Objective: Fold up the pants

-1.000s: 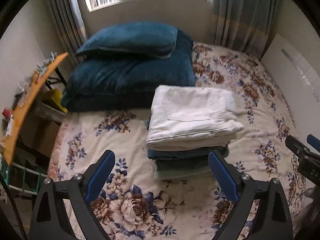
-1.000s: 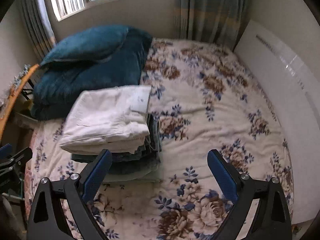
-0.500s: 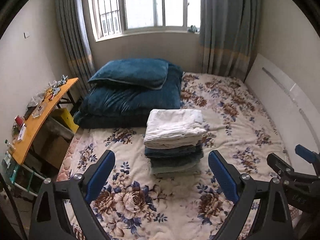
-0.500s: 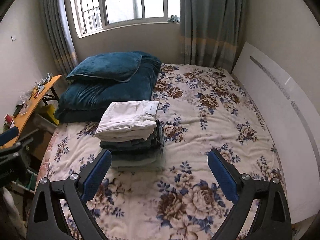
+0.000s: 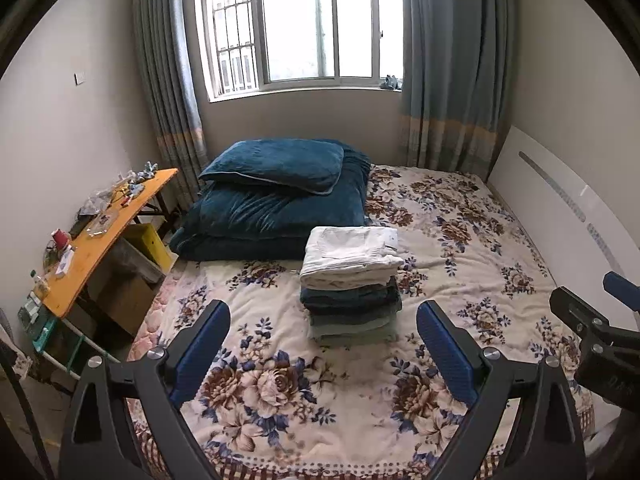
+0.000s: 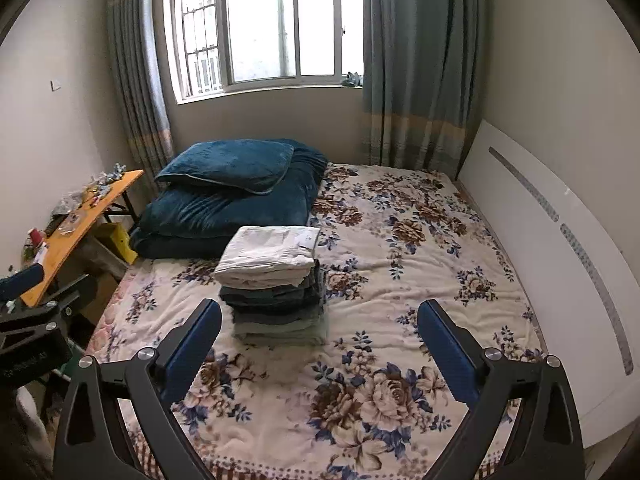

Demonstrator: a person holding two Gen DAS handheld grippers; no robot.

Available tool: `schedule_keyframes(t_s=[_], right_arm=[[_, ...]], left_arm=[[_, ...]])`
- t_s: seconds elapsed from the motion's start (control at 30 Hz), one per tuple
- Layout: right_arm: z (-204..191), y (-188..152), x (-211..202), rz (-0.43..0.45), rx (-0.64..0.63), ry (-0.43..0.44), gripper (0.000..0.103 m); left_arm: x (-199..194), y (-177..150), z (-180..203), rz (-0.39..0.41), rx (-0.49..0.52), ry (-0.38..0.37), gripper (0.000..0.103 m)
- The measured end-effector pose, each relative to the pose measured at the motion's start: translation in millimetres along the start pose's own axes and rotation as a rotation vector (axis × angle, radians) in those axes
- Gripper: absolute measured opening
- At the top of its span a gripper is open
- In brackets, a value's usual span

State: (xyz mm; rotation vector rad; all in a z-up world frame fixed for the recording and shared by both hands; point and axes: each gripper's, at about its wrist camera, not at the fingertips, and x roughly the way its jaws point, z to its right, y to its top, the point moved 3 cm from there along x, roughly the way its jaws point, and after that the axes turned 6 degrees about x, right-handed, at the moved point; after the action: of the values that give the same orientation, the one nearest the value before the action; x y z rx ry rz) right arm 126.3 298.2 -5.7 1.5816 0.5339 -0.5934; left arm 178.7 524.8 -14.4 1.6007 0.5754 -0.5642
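A stack of folded pants (image 5: 352, 286) (image 6: 274, 284) sits in the middle of the floral bed (image 5: 460, 248) (image 6: 400, 264), white pants on top, dark and grey-green ones beneath. My left gripper (image 5: 322, 344) is open and empty, held back above the bed's near edge, well short of the stack. My right gripper (image 6: 318, 338) is open and empty too, level with the left one. Each gripper shows at the edge of the other's view: the right gripper (image 5: 600, 340) and the left gripper (image 6: 28, 320).
A dark blue pillow (image 5: 276, 168) lies on a folded blue quilt (image 5: 280, 216) at the bed's far left. An orange side table (image 5: 100, 236) with clutter stands left of the bed, boxes beneath. A white board (image 5: 568, 224) leans along the right. Window and curtains behind.
Both grippers have pulled back and up from the stack, so the whole bed and window come into view. The stack has not moved. Both grippers stay open.
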Motion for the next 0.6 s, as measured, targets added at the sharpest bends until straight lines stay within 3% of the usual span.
schedule_keyframes(t_s=[0.33, 0.37, 0.6], right_arm=[[6, -9, -27, -0.005, -0.009, 0.027, 0.101], [6, -10, -26, -0.003, -0.006, 0.023, 0.101], [14, 0, 12, -0.001, 0.010, -0.002, 0.103]], left_arm=[[-2, -11, 14, -0.010, -0.003, 0.005, 0.097], [3, -12, 15, -0.013, -0.008, 0.008, 0.102], [32, -5, 25, -0.020, 0.016, 0.040, 0.103]])
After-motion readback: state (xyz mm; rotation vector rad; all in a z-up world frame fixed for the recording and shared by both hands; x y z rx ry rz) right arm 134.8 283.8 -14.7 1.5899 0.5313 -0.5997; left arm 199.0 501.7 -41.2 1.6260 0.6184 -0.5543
